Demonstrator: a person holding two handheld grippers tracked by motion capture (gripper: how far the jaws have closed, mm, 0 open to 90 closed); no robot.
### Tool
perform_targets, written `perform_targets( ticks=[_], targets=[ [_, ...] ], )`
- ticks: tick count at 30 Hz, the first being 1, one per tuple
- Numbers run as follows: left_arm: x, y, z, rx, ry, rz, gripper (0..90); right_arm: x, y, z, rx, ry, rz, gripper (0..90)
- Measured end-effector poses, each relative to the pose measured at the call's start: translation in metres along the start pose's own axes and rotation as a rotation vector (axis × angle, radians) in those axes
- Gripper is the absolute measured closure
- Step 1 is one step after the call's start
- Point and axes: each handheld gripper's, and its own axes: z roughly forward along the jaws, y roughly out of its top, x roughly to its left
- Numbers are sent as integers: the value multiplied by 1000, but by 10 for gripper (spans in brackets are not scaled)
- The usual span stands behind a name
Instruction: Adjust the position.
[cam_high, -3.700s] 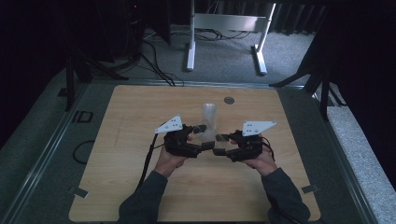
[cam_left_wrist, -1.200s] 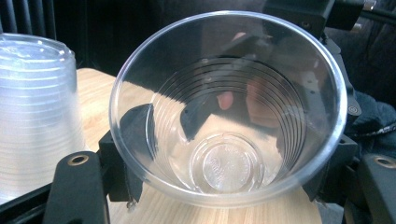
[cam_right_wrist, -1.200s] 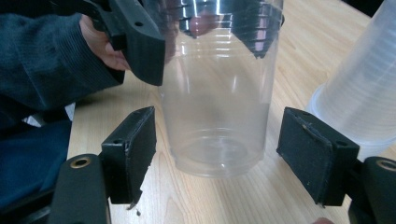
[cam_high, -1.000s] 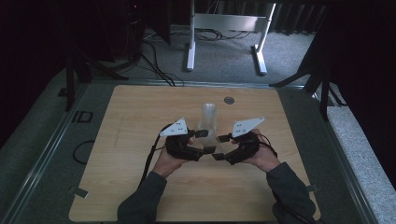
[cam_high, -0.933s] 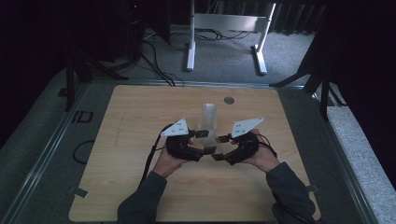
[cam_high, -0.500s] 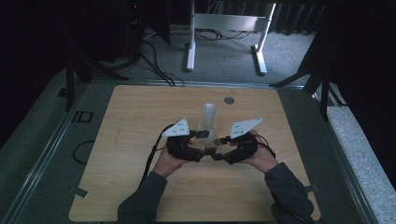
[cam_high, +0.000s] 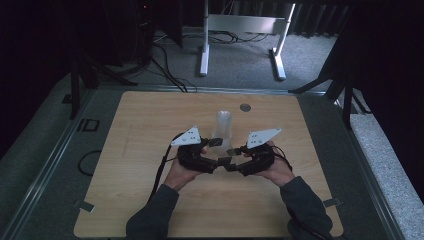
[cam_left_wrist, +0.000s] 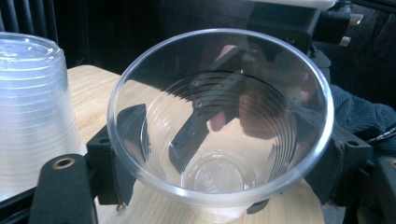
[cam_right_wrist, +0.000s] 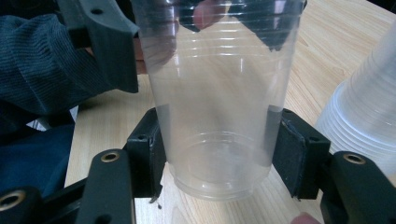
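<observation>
Jaws of the right gripper (cam_right_wrist: 217, 172) have just closed on the base of a clear plastic cup (cam_right_wrist: 219, 93); the left gripper (cam_left_wrist: 219, 186) jaws, just opening, flank its rim at frame centre, beside the cup stack (cam_high: 222, 125). Light, thin-walled, probably crushable; hold gently near the stiffer base.

Single clear plastic cup (cam_left_wrist: 219, 126), ribbed with fine rings along its wall, lying sideways above my counter (cam_high: 150, 130), between my two grippers. Its open rim faces my left gripper's (cam_high: 212, 161) camera; its flat, round base (cam_right_wrist: 219, 179) faces my right gripper's (cam_high: 231, 162) camera. My right fingers (cam_right_wrist: 299, 154) press on the wall near the base. Just beside it, an upside-down stack of like clear cups (cam_high: 222, 126) stands upright on the counter.
</observation>
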Motion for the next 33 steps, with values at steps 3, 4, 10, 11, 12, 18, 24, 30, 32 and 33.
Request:
perform_targets(
  ticks=[3,4,10,11,12,18,24,30,32,33],
  targets=[
    [0,0,-1,-21,8,-4,217,0,-1,1,-15,2,7,415],
    [0,0,-2,-27,10,-6,216,0,-1,1,-21,1,10,415],
    [0,0,-4,-59,19,-14,214,0,-4,2,-61,1,24,416],
    [0,0,-4,-67,19,-18,214,0,-5,3,-69,1,27,416],
    [1,0,-4,-70,17,-20,214,0,-5,3,-73,1,30,416],
    [0,0,-4,-82,23,-26,216,1,-8,7,-92,3,35,416],
    [1,0,-4,-95,30,-32,229,1,-8,7,-106,5,40,416],
    [1,0,-5,-99,35,-34,237,1,-9,9,-104,11,41,414],
    [1,0,-5,-98,33,-32,244,1,-9,9,-105,10,41,414],
    [1,0,-5,-97,34,-32,249,1,-9,8,-105,11,42,414]
  ],
)
